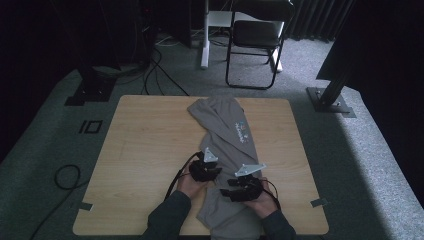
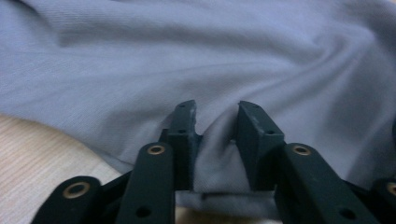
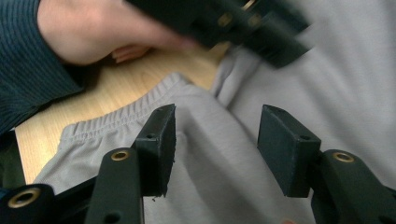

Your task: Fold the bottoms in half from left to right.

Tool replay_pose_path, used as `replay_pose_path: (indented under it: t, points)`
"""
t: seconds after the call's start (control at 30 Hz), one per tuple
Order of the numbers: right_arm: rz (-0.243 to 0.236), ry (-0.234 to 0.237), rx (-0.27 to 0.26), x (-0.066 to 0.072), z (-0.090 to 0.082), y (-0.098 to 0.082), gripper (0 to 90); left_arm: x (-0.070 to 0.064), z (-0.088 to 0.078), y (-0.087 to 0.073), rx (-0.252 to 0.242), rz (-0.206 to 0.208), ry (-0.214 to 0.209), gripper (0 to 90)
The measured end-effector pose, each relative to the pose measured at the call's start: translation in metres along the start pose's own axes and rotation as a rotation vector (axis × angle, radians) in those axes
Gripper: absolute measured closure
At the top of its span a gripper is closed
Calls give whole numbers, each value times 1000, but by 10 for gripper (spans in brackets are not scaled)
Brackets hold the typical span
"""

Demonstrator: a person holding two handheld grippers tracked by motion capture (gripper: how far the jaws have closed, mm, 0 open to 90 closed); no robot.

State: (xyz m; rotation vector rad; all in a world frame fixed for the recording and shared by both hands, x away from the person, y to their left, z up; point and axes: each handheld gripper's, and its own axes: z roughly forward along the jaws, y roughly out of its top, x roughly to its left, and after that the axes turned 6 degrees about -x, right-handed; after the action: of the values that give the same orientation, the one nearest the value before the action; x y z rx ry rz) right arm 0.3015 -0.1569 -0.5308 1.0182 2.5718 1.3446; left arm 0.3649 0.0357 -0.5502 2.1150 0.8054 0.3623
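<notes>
Nearest, the right gripper (image 3: 215, 149) stood open above the grey sweatpants (image 1: 226, 131) near their waistband (image 3: 116, 116). Beyond, the left gripper (image 2: 215, 140) pinched a fabric fold at the garment's edge on the wooden table (image 1: 145, 140). A clean fold probably needed both layers gripped.

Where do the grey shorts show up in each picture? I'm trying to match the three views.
High view: the grey shorts run from the table's far middle to its near edge, under both grippers.
Left gripper view: they cover the upper frame, a fold between the jaws.
Right gripper view: they spread beneath the open jaws.
Shared landmark: the wooden table.
</notes>
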Motion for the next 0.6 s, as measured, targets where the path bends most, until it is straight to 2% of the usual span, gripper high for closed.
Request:
replay_pose_path:
  t: [0.07, 0.13, 0.2, 0.27, 0.4, 0.6]
  points:
    - [-11, 12, 30, 2, 4, -2, 534, 3, 1, 1, -2, -3, 10, 718]
    - [-30, 10, 45, 6, 4, -6, 713, 7, 3, 1, -10, -9, 22, 733]
    - [-51, 25, 37, 11, -1, -10, 808, 11, 4, 2, -15, -23, 37, 735]
    - [-68, 27, 37, 16, -6, -13, 865, 17, 5, 2, -18, -30, 59, 735]
    - [-108, 13, 38, 24, -20, -22, 875, 27, 4, 2, -20, -53, 90, 727]
    - [-94, 24, 19, 28, -45, -39, 835, 43, 3, 2, -19, -89, 145, 721]
